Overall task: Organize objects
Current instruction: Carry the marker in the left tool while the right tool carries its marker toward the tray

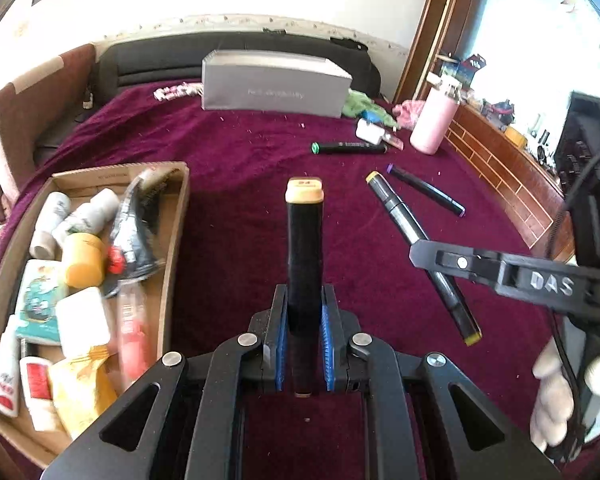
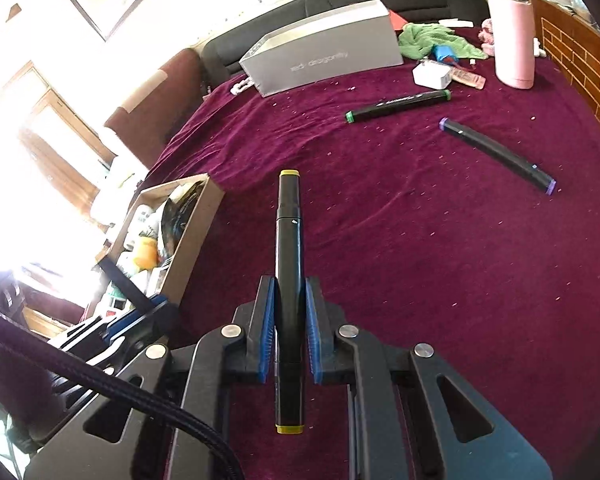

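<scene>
My left gripper [image 1: 304, 312] is shut on a black marker with an orange cap [image 1: 304, 240], held above the purple cloth [image 1: 240, 160] beside the cardboard box [image 1: 176, 224]. My right gripper [image 2: 290, 312] is shut on a black marker with yellow caps [image 2: 288, 248]; the same marker shows in the left wrist view [image 1: 404, 220], with the right gripper's fingers [image 1: 480, 264] across it. A green-capped marker [image 2: 398, 105] and a purple-capped marker [image 2: 496, 154] lie on the cloth further back.
The cardboard box holds several small bottles and packets [image 1: 80, 256]. A grey box [image 1: 276, 88], a pink bottle [image 1: 436, 120], a green cloth [image 2: 436, 40] and a white charger [image 2: 432, 74] sit at the back. A wooden ledge [image 1: 500, 160] borders the right.
</scene>
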Demonstrator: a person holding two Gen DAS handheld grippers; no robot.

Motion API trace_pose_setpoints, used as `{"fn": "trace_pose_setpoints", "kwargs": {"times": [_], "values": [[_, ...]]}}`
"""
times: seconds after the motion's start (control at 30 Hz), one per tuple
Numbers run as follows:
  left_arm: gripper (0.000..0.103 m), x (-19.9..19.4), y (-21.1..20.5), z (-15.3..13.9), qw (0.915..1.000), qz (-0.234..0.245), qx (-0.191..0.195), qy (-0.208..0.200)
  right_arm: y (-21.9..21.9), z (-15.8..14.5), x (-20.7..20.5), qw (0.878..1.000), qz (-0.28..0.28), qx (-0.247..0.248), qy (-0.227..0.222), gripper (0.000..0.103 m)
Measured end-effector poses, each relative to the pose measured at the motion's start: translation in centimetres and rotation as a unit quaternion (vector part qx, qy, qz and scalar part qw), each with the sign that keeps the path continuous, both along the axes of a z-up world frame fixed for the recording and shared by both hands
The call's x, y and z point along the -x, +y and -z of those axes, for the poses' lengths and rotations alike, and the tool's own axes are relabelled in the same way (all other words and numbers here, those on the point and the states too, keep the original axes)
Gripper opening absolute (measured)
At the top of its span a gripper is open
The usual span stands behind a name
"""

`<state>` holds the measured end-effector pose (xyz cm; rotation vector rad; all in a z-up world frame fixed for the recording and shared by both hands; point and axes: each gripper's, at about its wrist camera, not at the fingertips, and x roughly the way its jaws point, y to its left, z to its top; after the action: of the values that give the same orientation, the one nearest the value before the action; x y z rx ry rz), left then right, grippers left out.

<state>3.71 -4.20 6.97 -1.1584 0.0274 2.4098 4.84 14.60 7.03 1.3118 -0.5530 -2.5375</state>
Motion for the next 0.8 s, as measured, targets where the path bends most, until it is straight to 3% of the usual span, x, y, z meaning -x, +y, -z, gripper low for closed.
{"fn": "trace_pose_setpoints", "kwargs": {"times": [0.23, 0.47, 0.8], "values": [[0.011, 3.1, 4.0, 4.7, 0.9968, 0.006, 0.062, -0.050, -0.1, 1.1, -0.3, 1.000, 0.006, 0.001, -0.012, 0.013], [0.011, 2.3, 5.3, 5.6, 0.9940, 0.016, 0.108, -0.005, 0.9, 1.8, -0.6, 1.000, 0.014, 0.011, -0.018, 0.013], [0.011, 1.6, 1.4, 2.8, 0.9993, 0.008, 0.036, -0.010, 1.1, 1.9, -0.8, 0.999, 0.018, 0.030, -0.019, 0.013]]}}
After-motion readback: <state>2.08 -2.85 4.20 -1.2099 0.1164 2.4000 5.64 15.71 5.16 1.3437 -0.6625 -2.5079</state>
